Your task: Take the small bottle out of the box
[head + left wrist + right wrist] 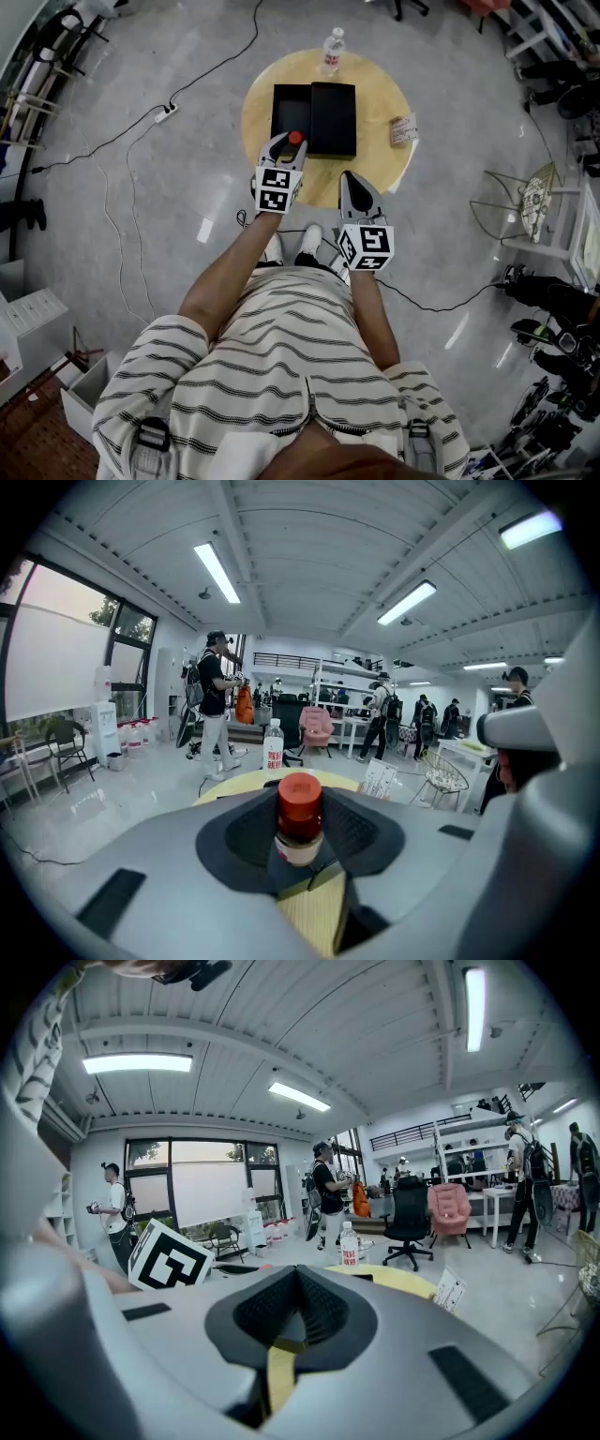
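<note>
A small bottle with a red cap sits clamped between the jaws of my left gripper, held just in front of the black box on the round yellow table. The box lies open as two black halves side by side. My right gripper hovers at the table's near edge, to the right of the left one, shut with nothing between its jaws.
A clear water bottle stands at the table's far edge, and a small printed packet lies at its right. Cables run over the grey floor to the left. A wire chair stands to the right. People stand in the room beyond.
</note>
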The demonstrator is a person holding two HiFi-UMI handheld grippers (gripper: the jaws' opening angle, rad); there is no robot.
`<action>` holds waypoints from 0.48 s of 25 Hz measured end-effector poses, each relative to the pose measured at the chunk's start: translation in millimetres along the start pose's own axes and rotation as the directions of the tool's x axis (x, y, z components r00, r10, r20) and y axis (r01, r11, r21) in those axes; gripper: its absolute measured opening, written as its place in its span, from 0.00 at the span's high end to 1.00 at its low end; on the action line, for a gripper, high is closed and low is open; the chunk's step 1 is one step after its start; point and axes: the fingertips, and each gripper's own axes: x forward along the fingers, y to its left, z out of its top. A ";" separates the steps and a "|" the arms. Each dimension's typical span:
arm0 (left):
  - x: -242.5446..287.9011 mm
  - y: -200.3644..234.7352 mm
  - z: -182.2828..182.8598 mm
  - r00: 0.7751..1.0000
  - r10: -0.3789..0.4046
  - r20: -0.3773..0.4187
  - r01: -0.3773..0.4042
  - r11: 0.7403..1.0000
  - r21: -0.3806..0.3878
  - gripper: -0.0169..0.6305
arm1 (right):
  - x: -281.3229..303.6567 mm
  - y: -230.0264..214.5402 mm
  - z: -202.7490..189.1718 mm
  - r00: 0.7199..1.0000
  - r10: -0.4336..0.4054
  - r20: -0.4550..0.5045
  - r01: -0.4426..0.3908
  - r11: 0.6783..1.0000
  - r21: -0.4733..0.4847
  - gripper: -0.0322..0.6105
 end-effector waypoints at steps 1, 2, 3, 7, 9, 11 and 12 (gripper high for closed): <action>-3.0 -0.4 2.4 1.000 -0.001 0.006 0.001 1.000 -0.001 0.74 | -0.7 0.4 0.5 1.000 0.000 0.002 0.000 1.000 0.000 0.93; -5.7 -1.1 4.7 1.000 -0.003 0.012 0.003 1.000 0.000 0.74 | -1.4 0.5 0.8 1.000 0.000 0.004 0.000 1.000 0.001 0.93; -8.3 -2.1 7.0 1.000 -0.005 0.018 0.005 1.000 0.002 0.74 | -2.3 0.5 1.1 1.000 0.000 0.006 0.000 1.000 0.003 0.93; -17.6 -5.8 15.2 0.999 -0.017 0.040 0.017 1.000 0.017 0.74 | -4.6 1.4 2.6 1.000 -0.002 0.014 0.001 1.000 0.004 0.93; -23.1 -7.3 17.7 0.999 -0.021 0.045 0.020 1.000 0.016 0.74 | -6.0 2.2 2.7 1.000 -0.002 0.016 0.002 1.000 0.001 0.93; -28.7 -8.8 20.4 0.998 -0.024 0.051 0.023 1.000 0.017 0.74 | -6.9 2.9 2.8 1.000 0.000 0.016 0.000 1.000 -0.005 0.93; -31.3 -9.5 21.7 0.998 -0.026 0.055 0.025 0.999 0.020 0.74 | -7.3 3.2 3.1 1.000 0.001 0.018 0.000 1.000 -0.007 0.93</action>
